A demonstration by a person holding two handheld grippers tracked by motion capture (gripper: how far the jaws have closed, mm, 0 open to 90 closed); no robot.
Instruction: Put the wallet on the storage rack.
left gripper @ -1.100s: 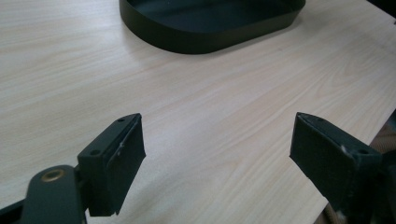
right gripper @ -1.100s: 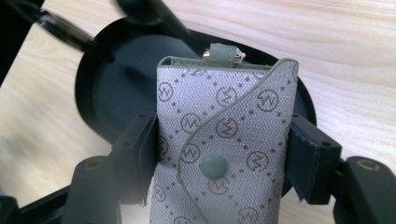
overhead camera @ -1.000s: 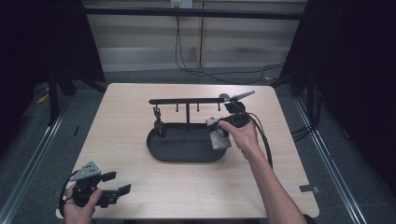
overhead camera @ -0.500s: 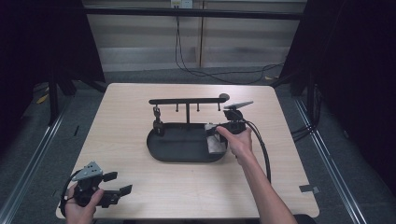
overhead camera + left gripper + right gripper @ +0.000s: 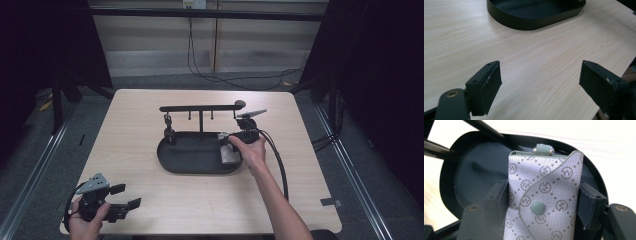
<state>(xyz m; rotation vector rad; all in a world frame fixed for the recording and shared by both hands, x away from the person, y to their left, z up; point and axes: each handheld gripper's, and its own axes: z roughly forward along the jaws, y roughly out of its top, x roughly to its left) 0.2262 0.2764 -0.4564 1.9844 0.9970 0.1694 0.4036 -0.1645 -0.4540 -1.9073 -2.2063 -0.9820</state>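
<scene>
Right hand-held gripper (image 5: 235, 146): jaws clamped on a small grey pouch (image 5: 542, 197), one pad pressed to each long side. The pouch has a repeating round-logo print, a curved flap and a grey-green snap button on its face; a short loop with metal ends sits at its far end, pointing away from the hand-held gripper. In the high view the pouch (image 5: 229, 150) lies ahead of the right hand (image 5: 250, 150), inside the right end of the black oval tray (image 5: 197, 167). Whether it touches the tray floor I cannot tell.

A stand rises from the tray's far rim: a post carrying a horizontal black bar (image 5: 200, 108) with small hooks hanging under it. The bar runs beyond the right hand-held gripper, above and past it.

Left hand-held gripper (image 5: 540, 83): jaws wide apart, nothing between them, only bare pale wood of the desk (image 5: 536, 57). The tray wall (image 5: 534, 21) lies well ahead of it. In the high view it (image 5: 125, 197) sits at the near left corner of the desk, held in the left hand (image 5: 87, 222).
</scene>
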